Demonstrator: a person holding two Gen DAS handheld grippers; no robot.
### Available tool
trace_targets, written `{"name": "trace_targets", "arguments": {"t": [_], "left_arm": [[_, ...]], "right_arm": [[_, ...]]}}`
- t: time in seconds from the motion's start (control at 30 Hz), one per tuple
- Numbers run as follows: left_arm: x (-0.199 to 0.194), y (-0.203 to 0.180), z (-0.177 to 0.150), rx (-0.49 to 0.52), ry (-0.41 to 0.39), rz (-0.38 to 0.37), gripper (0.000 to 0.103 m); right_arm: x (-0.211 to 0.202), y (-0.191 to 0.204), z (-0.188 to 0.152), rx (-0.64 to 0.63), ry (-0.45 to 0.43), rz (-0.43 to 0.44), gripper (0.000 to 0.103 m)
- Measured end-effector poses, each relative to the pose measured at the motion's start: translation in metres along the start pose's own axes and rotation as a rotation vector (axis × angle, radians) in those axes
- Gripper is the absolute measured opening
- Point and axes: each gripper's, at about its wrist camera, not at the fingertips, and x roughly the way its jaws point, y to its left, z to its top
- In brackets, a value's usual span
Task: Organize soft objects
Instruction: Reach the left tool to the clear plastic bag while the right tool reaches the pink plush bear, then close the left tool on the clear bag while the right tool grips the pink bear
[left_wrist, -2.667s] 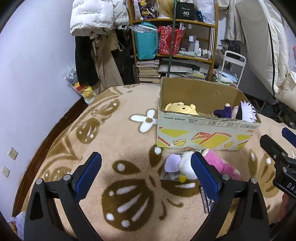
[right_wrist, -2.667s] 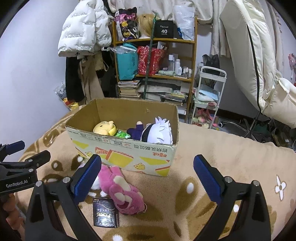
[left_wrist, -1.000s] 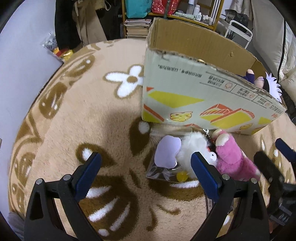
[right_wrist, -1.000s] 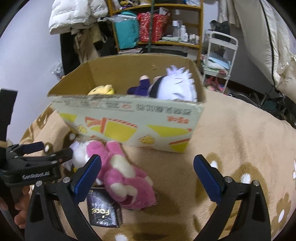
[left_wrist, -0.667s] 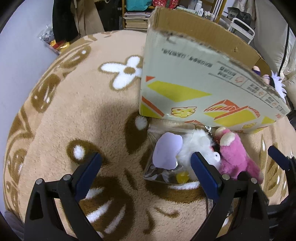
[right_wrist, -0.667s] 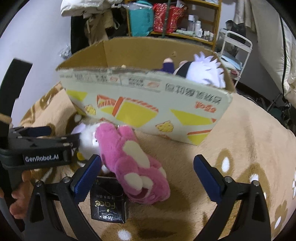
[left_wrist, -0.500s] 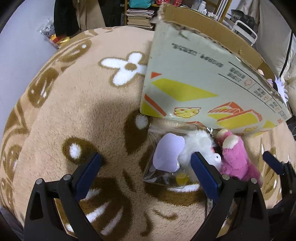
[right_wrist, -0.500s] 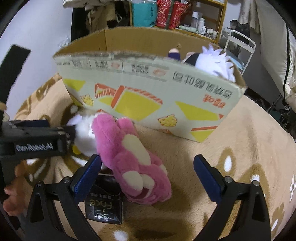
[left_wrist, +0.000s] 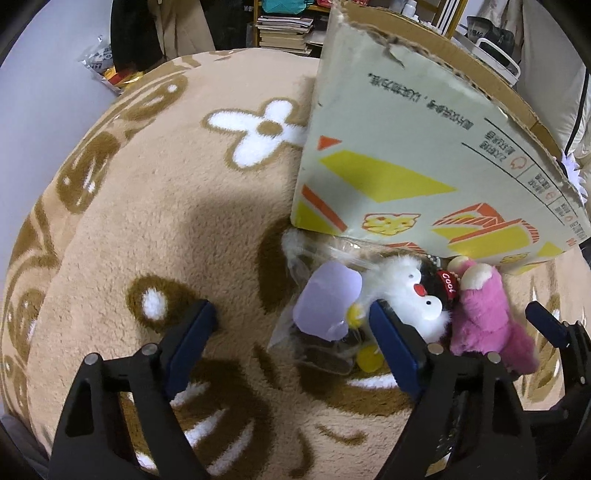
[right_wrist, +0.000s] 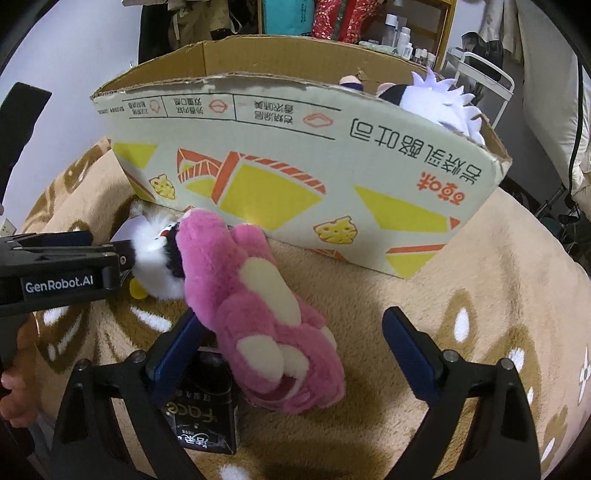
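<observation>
Pink plush bear (right_wrist: 266, 317), lying on the fleece blanket (left_wrist: 155, 221) against the cardboard box (right_wrist: 295, 147), is best straddled mid-body by the open, empty right tongs (right_wrist: 291, 350), while the left tongs (left_wrist: 291, 343), just narrowed but still apart, take the bagged white plush (left_wrist: 406, 295).

Cardboard box (right_wrist: 295, 147) standing on the blanket (left_wrist: 147, 221), with a spiky-haired doll (right_wrist: 443, 99) inside at its right end. Against the box's near wall, on the blanket: a plush bear (right_wrist: 258, 314) lying lengthwise, head toward the box; a penguin plush (left_wrist: 413, 299) just left of it, touching; a plastic bag (left_wrist: 317, 325) left of and partly under the penguin. A small packet (right_wrist: 203, 413) nearer still, beside the bear's lower end. Shelves (right_wrist: 351, 22) behind the box.
</observation>
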Motion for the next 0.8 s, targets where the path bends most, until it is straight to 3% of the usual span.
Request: {"name": "trace_targets", "arguments": {"t": [0.27,0.47,0.8], "left_arm": [[-0.003,0.008,0.001,-0.017,-0.009,-0.015,0.077],[-0.009,0.012,-0.002,-0.004,0.000,-0.014,0.065],[-0.006,0.011,-0.002,0.030,0.014,-0.021,0.062]], "right_arm": [[-0.005,0.004,-0.003,-0.014,-0.004,0.027,0.085],[-0.009,0.008,-0.002,-0.031,-0.015,0.075,0.060],[-0.014,0.000,-0.001,0.026,-0.026,0.102,0.057]]}}
